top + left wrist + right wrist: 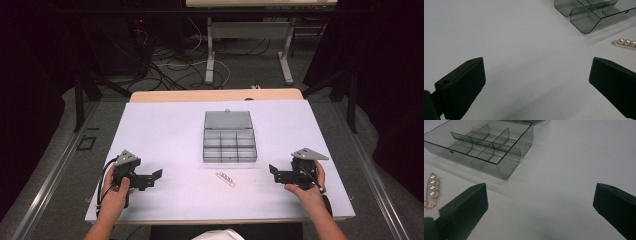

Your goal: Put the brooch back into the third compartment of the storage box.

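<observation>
Taking the compartment box (229, 141) as the landmark, nothing of the work looks done yet, by my reading: the box stands open near the middle of the white worktop (165, 125), its lid laid back on the far side and every compartment that shows bare; the pearl hair clip (225, 179) lies loose on the worktop just in front of the box's near edge, touching neither the box nor any tongs; what is left, as I judge it, is the whole job, namely picking up the clip and setting it into one of the compartments. The left tongs (156, 176) rest low on the worktop well to the left of the box and nearer the person, jaws spread wide with nothing between them; in the left gripper view the box corner and the clip (625, 43) lie ahead and off to the right; the right tongs (274, 172) sit well to the right of the box, likewise spread wide and empty; in the right gripper view the clip (432, 190) lies beyond the left jaw, clear of it, and the box (484, 147) sits beyond.
</observation>
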Tool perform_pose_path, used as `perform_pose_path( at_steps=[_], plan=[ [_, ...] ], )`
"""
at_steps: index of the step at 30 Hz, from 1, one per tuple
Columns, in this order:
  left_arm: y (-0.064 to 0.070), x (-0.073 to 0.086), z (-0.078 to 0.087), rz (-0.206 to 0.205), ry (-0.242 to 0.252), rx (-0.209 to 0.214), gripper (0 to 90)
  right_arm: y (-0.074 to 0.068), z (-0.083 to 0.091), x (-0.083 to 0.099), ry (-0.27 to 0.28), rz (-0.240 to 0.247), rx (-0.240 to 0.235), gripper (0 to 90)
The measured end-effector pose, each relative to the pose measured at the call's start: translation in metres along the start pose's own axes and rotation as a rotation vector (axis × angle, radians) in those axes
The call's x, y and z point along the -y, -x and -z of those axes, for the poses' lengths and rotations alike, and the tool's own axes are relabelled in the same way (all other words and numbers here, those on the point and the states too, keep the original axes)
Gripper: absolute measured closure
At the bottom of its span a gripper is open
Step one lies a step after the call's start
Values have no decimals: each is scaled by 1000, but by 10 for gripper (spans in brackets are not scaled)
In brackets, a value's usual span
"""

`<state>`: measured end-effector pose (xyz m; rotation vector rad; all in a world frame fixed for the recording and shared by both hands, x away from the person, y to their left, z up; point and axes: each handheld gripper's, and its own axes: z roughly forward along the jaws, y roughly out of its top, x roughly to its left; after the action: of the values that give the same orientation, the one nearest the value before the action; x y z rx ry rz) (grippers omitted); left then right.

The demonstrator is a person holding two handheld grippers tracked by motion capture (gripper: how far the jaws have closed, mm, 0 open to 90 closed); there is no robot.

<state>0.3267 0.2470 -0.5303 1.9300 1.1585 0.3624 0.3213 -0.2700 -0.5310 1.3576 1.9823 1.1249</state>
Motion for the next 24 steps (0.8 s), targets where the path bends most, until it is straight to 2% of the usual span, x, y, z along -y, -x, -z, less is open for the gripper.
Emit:
perform_pose_path(
  at_steps=[2,5,6,9,10,14,15,21,24],
  plan=[
    [1,0,0,-4,-2,0,7,-10,2,-2,-1,29,-18,0],
    [3,0,0,-9,2,-1,7,-17,2,-3,-5,42,-35,0],
    [4,0,1,-11,11,-4,7,-25,3,-4,-14,54,-52,0],
    [5,0,2,-10,15,4,7,-31,2,-5,-22,72,-69,0],
    [6,0,2,-16,17,0,8,-36,0,-5,-37,81,-89,0],
    [7,0,2,-15,16,5,7,-46,-3,-6,-57,87,-114,0],
    [7,1,1,-21,27,-7,7,-49,-3,-7,-60,90,-124,0],
    [8,2,2,-14,18,1,8,-61,-3,-10,-65,140,-150,8],
    [9,3,1,-12,24,3,9,-65,-6,-11,-63,136,-159,8]
  ],
)
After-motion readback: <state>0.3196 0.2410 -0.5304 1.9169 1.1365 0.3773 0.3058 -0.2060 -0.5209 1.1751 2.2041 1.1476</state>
